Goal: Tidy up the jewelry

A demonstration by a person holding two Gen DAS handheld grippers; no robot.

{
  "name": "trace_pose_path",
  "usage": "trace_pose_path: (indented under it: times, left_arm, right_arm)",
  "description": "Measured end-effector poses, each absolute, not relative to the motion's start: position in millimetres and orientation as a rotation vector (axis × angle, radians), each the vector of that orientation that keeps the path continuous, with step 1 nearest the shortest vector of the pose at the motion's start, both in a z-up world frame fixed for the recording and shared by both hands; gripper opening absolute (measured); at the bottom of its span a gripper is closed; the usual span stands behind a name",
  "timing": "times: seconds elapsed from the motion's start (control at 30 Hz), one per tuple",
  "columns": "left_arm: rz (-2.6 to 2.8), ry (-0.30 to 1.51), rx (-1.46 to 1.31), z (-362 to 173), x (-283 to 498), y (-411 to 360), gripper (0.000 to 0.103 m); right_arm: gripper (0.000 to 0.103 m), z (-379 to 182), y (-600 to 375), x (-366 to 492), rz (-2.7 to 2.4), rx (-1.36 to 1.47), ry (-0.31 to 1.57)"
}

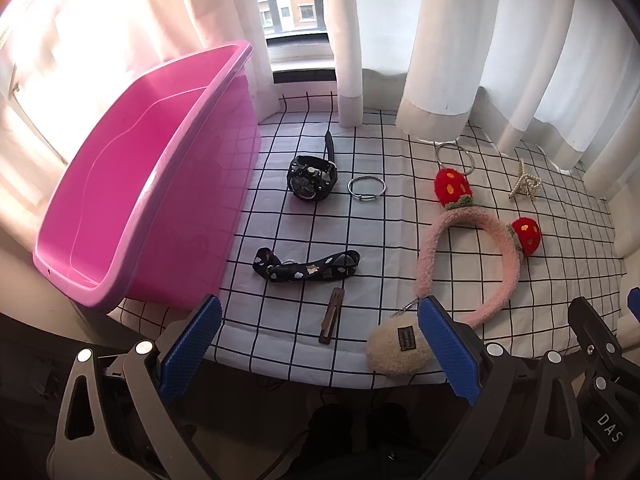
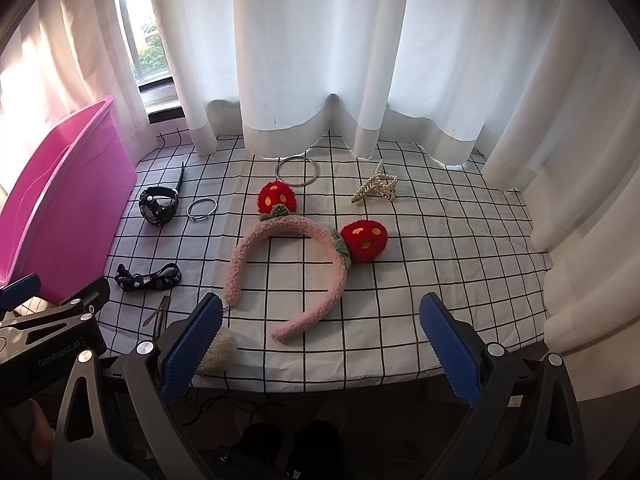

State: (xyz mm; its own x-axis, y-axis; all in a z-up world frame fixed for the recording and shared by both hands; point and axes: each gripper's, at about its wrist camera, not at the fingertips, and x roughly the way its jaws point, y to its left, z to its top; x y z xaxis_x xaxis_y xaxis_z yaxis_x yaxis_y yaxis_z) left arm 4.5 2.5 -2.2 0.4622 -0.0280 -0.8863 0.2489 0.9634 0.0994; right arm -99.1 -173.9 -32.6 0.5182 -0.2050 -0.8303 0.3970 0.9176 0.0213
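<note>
Both tools hang above the near edge of the table with nothing between their pads. The left gripper (image 1: pixel 320 344) stands spread wide, and so does the right gripper (image 2: pixel 320 344); neither touches any of the jewelry.

Taking the pink fuzzy headband (image 2: pixel 280 264) with its two red strawberry pompoms as the landmark: the pink tub (image 1: pixel 132 184) stands well to its left on the checked cloth (image 2: pixel 440 264). Between tub and headband lie a black watch (image 1: pixel 310 180), a thin silver bangle (image 1: pixel 366 189), a dark patterned strap (image 1: pixel 306 266) and a brown hair clip (image 1: pixel 331 315). Beyond the headband, near the white curtains (image 2: pixel 320 60), lie a larger metal ring (image 2: pixel 298 171) and a pearl claw clip (image 2: pixel 376 189). Just beside its near left end sits a cream fuzzy pouch (image 1: pixel 394 346).

The left gripper's right pad partly covers the pouch and the headband's end; in the right wrist view the left pad hides most of the pouch. The tub's inside shows only in part.
</note>
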Motion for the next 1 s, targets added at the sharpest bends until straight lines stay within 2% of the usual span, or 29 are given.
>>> trace_pose_path:
  times: [1.0]
  left_arm:
    - [-0.176, 1.074, 0.226, 3.1, 0.2, 3.5, 0.097]
  right_arm:
    - [0.094, -28.5, -173.7, -100.8, -0.367, 0.219, 0.957]
